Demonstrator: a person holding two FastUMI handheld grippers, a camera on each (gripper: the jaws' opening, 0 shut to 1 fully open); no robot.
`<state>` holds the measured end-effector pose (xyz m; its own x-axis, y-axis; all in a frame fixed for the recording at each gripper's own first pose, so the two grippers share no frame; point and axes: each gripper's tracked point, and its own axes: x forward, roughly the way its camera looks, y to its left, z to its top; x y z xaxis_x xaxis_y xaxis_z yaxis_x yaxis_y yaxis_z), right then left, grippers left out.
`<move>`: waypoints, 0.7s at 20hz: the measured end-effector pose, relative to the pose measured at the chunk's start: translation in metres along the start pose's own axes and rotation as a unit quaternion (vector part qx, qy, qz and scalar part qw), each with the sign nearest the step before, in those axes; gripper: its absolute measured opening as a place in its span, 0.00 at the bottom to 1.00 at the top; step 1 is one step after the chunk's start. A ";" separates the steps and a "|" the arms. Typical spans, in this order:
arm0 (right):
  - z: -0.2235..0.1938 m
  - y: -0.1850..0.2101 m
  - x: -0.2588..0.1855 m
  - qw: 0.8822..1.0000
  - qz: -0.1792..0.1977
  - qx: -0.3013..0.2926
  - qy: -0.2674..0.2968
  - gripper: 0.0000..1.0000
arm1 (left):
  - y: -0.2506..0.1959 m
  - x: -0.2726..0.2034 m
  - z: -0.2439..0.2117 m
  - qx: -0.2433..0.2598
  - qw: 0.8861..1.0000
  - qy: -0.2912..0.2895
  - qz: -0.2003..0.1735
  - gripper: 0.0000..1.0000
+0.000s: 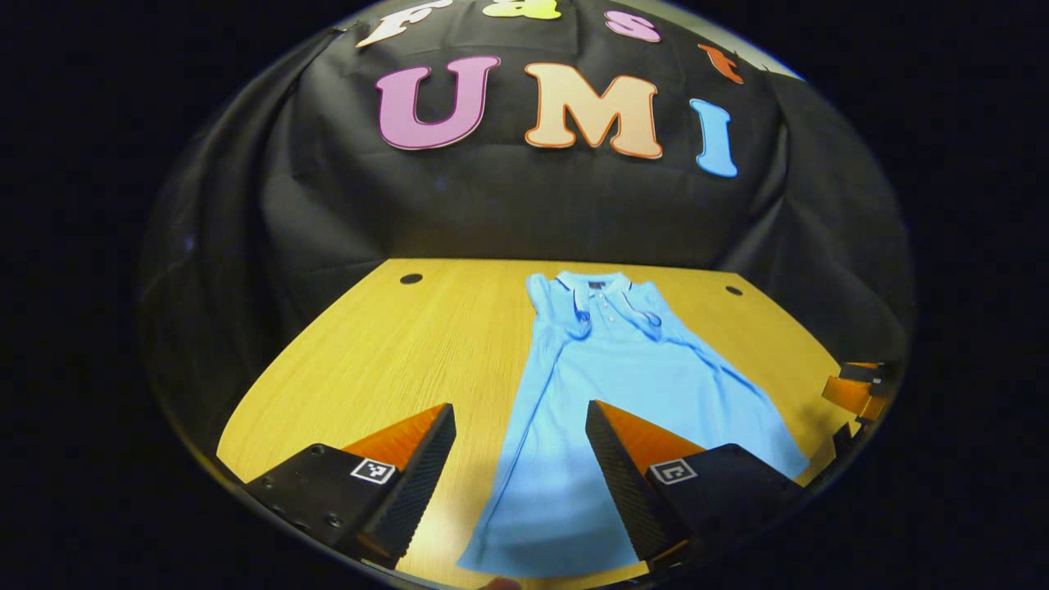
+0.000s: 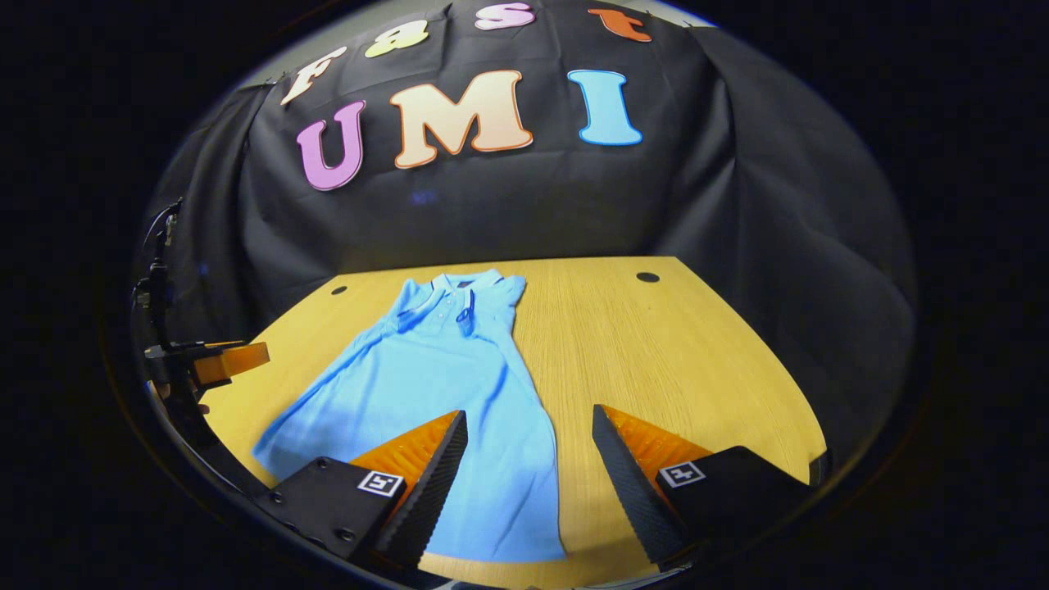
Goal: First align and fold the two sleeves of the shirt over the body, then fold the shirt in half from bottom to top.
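I hold both the left gripper (image 1: 520, 447) and right gripper (image 2: 529, 451) with fingers spread, empty, above the blue shirt (image 1: 623, 369) lying flat on the surface (image 1: 393, 352).

A wooden table (image 1: 369, 352) fills the lower half of both views, with a small dark round hole near each far corner (image 1: 410, 279). A light blue shirt (image 1: 606, 385) lies flat on it, collar toward the far edge and hem near the bottom of the frame. Its sleeves seem folded in over the body, though that is hard to make out.
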<state>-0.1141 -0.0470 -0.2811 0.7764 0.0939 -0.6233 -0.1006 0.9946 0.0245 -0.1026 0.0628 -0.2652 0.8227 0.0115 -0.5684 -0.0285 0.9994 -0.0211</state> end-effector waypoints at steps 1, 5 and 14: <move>-0.012 -0.002 -0.004 1.000 -0.003 -0.007 0.010 0.91 | -0.002 -0.006 -0.015 0.003 1.000 0.012 -0.004 0.96; -0.053 -0.004 -0.014 0.999 -0.007 -0.019 0.046 0.97 | -0.008 -0.028 -0.064 0.021 0.998 0.051 -0.019 0.96; -0.116 -0.007 -0.008 0.992 -0.039 -0.058 0.107 0.98 | 0.002 -0.037 -0.142 0.012 0.992 0.125 -0.022 0.96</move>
<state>-0.1916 -0.0594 -0.3667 0.6359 -0.0069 -0.7717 -0.1256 0.9857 -0.1122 -0.2138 0.0594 -0.3615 0.6562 -0.0377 -0.7537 0.0198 0.9993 -0.0328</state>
